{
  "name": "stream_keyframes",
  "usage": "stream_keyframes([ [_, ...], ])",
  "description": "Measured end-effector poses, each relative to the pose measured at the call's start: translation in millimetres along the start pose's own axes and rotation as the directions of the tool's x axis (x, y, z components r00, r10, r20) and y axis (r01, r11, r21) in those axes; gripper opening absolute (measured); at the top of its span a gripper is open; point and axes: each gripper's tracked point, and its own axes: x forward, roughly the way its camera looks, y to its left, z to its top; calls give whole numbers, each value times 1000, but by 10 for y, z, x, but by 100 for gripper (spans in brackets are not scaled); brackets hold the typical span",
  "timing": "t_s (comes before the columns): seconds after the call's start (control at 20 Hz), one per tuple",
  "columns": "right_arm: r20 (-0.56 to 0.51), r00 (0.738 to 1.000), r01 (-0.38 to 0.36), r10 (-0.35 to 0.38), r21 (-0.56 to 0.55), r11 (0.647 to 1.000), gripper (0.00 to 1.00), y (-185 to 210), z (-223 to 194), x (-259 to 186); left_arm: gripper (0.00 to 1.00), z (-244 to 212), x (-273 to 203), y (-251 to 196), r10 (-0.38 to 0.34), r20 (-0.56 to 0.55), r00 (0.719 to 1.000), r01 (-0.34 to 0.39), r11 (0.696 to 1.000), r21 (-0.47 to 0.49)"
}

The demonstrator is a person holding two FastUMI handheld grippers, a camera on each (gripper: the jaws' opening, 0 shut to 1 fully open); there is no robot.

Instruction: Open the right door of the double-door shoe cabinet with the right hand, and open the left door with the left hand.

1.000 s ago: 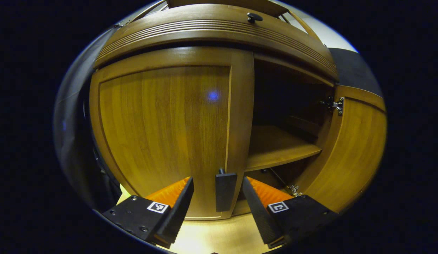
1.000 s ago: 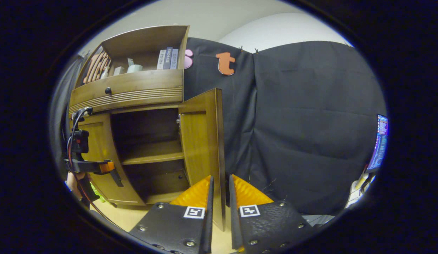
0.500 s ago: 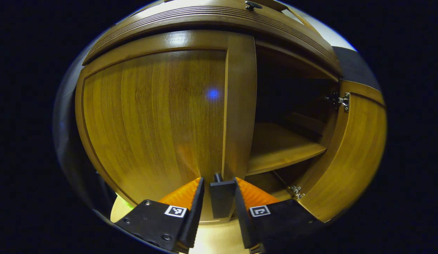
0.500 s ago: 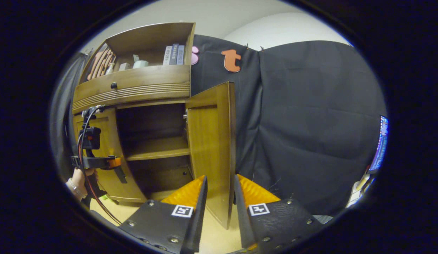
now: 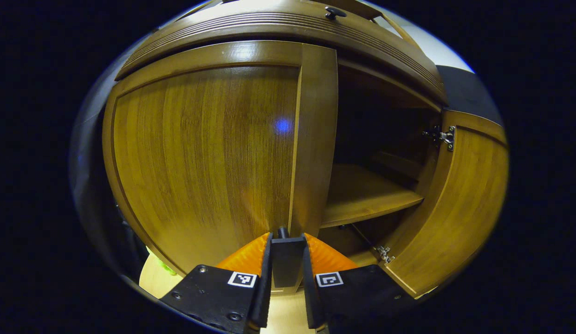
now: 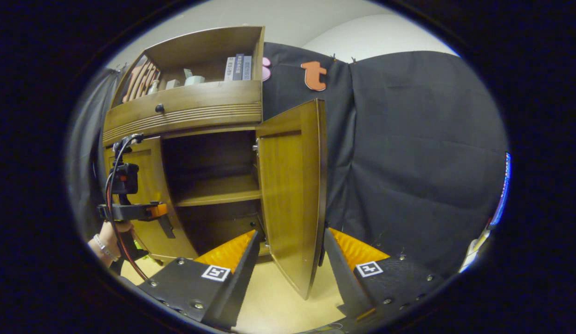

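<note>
Since half a second ago, the left gripper [image 5: 286, 271] has closed its fingers from just beside the dark rectangular door handle [image 5: 286, 264] until both press its sides, clenched on it, while the right gripper [image 6: 291, 253] has spread its fingers apart and now stands released, one finger on either side of the lower edge of the brown wooden right door [image 6: 292, 185] without touching it. That right door stands swung wide open, showing the wooden inner shelf [image 6: 218, 192]. The brown wooden left door [image 5: 204, 153] of the double-door shoe cabinet [image 6: 185, 109] is shut.
</note>
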Motion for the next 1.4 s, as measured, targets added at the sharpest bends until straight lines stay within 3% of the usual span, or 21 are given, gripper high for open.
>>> stream_keyframes([
  [0.6,-23,987,-160,159,-37,986,83,276,-62,-27,33,-111,-566,41,-14,31,999,15,999,-37],
  [1.4,-67,934,-354,350,-71,933,83,666,-179,-92,32,-59,-512,70,27,33,999,-23,991,-134],
])
